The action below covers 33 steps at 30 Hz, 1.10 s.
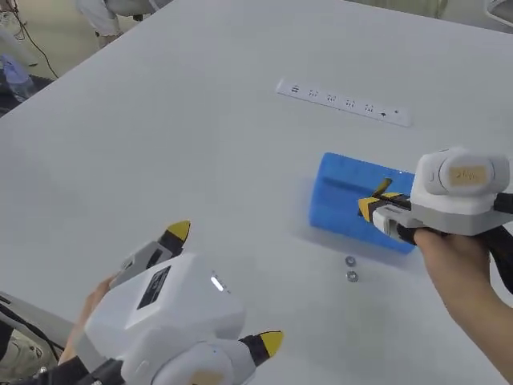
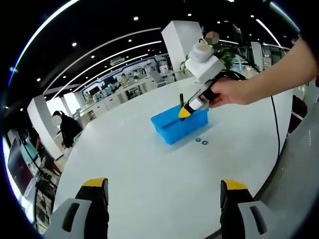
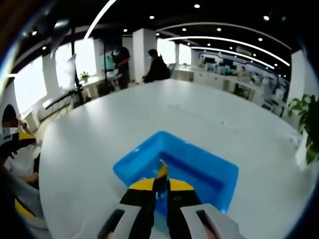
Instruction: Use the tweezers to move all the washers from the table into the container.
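The left gripper [image 1: 223, 289] is held at the 7 o'clock side of the head view, above the white table [image 1: 200, 120], with its two yellow-tipped jaws spread wide and nothing between them. The right gripper [image 3: 160, 186] is held in a hand [image 1: 453, 257] at the 3 o'clock side of the head view, with its jaws closed tight on the tweezers [image 3: 161, 170]. In the right gripper view, the tweezers are seen projecting forward from the jaws, with their tip over the open interior of the blue container [image 1: 345, 220]. Whether anything is gripped in the tweezer tip cannot be determined. A washer [image 1: 350, 261] and a second washer [image 1: 352, 276] are located on the table just beside the container, at its 6 o'clock side in the head view, close to each other and outside the container. A white power strip [image 1: 345, 103] is positioned flat on the table at the container's 12 o'clock side, well apart from it.
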Available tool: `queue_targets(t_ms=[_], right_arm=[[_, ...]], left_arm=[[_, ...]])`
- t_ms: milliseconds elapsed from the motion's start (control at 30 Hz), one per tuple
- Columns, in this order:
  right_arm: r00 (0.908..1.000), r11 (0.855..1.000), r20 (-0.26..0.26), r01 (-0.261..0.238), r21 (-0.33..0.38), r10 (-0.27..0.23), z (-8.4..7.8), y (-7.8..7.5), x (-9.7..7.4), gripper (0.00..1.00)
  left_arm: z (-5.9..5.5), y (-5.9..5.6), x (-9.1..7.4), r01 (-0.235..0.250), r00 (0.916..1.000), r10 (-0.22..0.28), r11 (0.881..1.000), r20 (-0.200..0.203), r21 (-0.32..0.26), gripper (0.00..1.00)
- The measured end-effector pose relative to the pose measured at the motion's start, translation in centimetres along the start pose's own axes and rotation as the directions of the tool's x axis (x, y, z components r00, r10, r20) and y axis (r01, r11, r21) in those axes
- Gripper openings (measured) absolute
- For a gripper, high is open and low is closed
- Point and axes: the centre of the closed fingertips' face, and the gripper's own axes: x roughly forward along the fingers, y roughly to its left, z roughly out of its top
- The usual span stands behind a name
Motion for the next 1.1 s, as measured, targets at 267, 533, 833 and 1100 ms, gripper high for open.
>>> queue_targets(t_ms=[267, 533, 833, 1100], right_arm=[[1.0000, 0.999, 0.003, 0.001, 0.050, -0.001, 0.1, -0.1, -0.1, 0.05], [1.0000, 1.000, -0.003, -0.006, 0.022, 0.006, 0.5, 0.7, -0.4, 0.06], [0.9995, 0.999, 0.032, -0.001, 0.038, 0.000, 2.0, -0.3, -1.6, 0.05], [0.9974, 1.000, 0.071, -0.019, 0.023, 0.017, 3.4, 0.3, -3.6, 0.05]], left_arm=[[0.1, 0.0, 0.0, 0.001, 1.0000, -0.001, 1.000, 0.004, -0.001, 0.95], [0.0, 0.1, 0.1, 0.002, 1.0000, -0.002, 1.000, 0.001, 0.001, 0.95], [0.0, 0.0, 0.1, 0.007, 1.0000, -0.007, 1.000, 0.000, 0.005, 0.95], [0.1, -0.1, 0.1, 0.008, 1.0000, -0.008, 1.000, 0.006, 0.000, 0.95]])
